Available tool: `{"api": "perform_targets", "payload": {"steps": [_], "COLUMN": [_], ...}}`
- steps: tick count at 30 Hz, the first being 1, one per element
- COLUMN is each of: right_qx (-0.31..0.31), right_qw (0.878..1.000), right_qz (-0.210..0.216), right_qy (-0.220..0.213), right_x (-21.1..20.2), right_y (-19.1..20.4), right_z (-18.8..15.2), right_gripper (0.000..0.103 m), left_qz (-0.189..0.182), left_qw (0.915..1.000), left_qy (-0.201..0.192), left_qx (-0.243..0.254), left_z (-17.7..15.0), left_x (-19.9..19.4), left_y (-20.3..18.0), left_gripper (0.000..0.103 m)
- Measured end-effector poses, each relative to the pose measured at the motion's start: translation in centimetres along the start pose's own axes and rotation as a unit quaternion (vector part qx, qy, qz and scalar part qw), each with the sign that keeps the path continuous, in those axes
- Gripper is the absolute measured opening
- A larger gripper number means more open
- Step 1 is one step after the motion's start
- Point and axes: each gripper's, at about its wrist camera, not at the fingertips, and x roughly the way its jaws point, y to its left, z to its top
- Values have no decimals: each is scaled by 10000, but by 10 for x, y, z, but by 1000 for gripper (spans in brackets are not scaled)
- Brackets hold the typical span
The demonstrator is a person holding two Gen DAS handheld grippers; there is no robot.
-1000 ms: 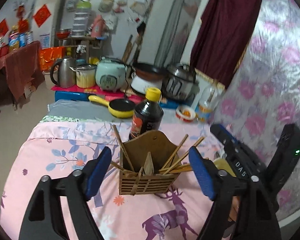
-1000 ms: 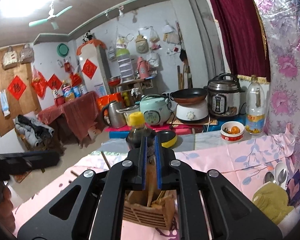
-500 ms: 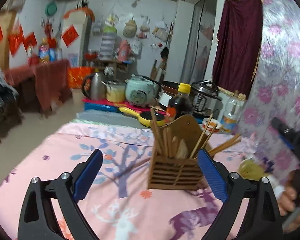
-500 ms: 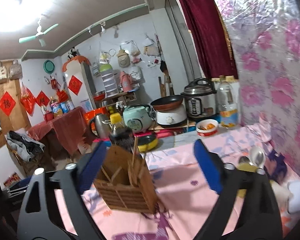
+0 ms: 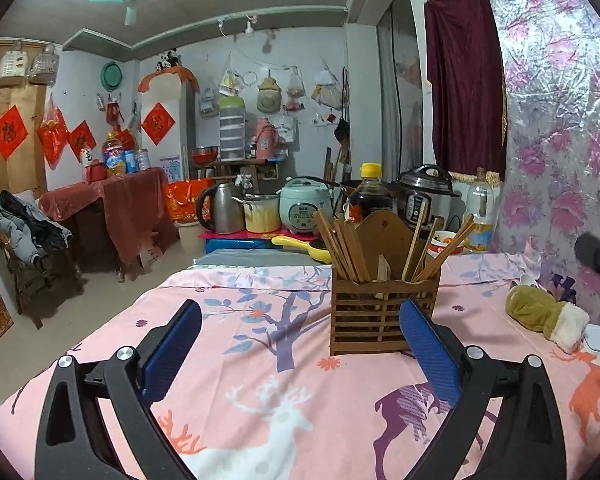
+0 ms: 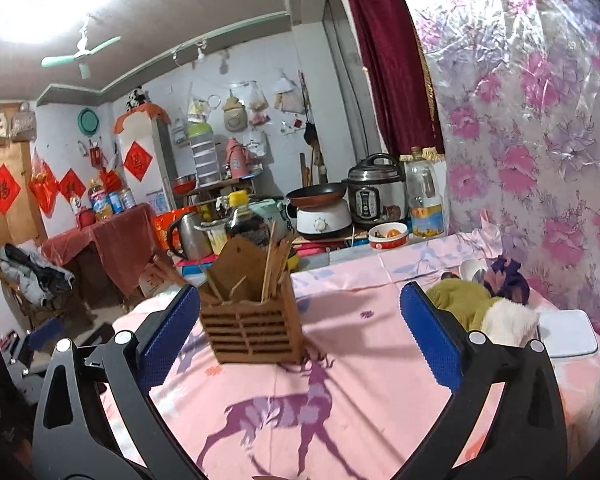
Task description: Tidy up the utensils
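Note:
A slatted wooden utensil holder (image 5: 382, 312) stands upright on the pink deer-print tablecloth (image 5: 260, 380), with several wooden chopsticks (image 5: 342, 246) sticking out of it. It also shows in the right wrist view (image 6: 252, 330). My left gripper (image 5: 300, 344) is open and empty, low over the cloth, with the holder just beyond its right finger. My right gripper (image 6: 298, 338) is open and empty, with the holder just beyond its left finger.
A dark sauce bottle (image 5: 370, 196) stands behind the holder. An olive plush mitten (image 6: 480, 310), white spoons (image 6: 472, 270) and a white tray (image 6: 566, 332) lie at the right by the floral wall. Cookers and a kettle (image 5: 220, 212) sit beyond the table's far edge.
My right gripper was shut above the holder, then opened and drew back. My left gripper has also drawn back and lowered; the holder now looks farther away in both views.

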Motion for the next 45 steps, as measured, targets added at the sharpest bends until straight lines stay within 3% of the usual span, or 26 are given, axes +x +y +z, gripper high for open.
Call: {"api": "perform_targets", "payload": {"steps": [6, 16, 45], "right_qx": [-649, -607, -810], "right_qw": [9976, 9977, 9957], "right_qz": [-158, -159, -250], "right_qy": [-153, 262, 374], "right_x": [-8, 4, 9], "right_y": [20, 15, 20], "right_z": [-19, -32, -38], "right_gripper": [97, 97, 97], "left_qz": [117, 228, 270], "left_qw": [9999, 9997, 9987], "left_qy": [-108, -40, -104], "left_qx": [-4, 0, 415], "left_z": [-2, -4, -11], "left_x": [-11, -10, -11], "left_y": [3, 6, -12], "left_gripper": [97, 97, 97]}}
